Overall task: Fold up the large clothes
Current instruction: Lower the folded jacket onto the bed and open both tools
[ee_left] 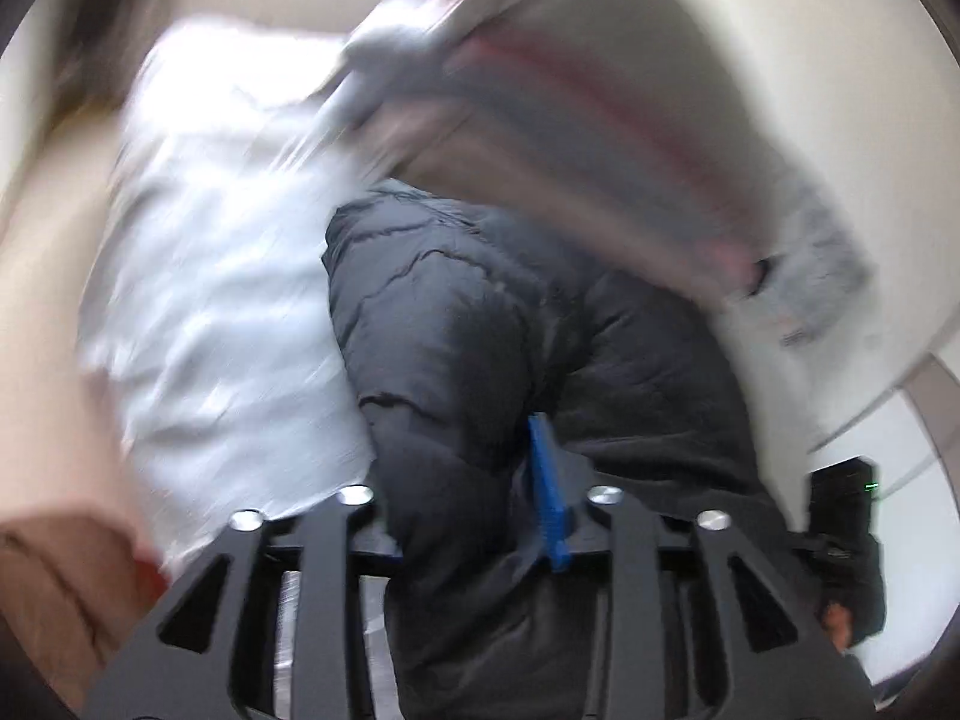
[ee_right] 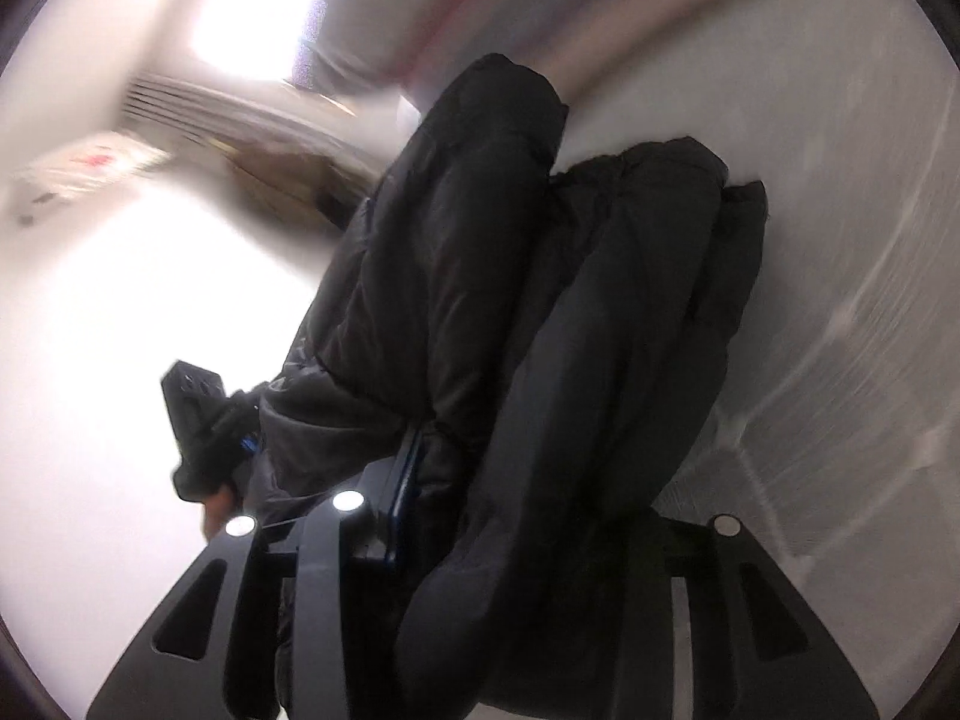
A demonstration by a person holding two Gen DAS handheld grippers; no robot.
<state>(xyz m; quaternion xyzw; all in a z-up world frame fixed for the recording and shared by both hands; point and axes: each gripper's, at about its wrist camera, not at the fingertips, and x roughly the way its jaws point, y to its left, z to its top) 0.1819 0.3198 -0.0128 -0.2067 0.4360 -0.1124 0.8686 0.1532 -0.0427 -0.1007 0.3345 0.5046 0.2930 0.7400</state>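
A black puffy quilted jacket fills the middle of the left wrist view and bunches between the fingers of my left gripper, which is shut on it; one blue finger pad shows against the fabric. In the right wrist view the same jacket hangs in thick folds, lifted off the surface, and my right gripper is shut on it. The other gripper and the hand holding it show at the left, at the jacket's far edge. The right gripper also shows at the lower right of the left wrist view.
The surroundings are blurred by motion. A white crumpled cloth lies left of the jacket. A grey and red striped garment lies beyond it. A pale surface sits behind the jacket, with a bright window above.
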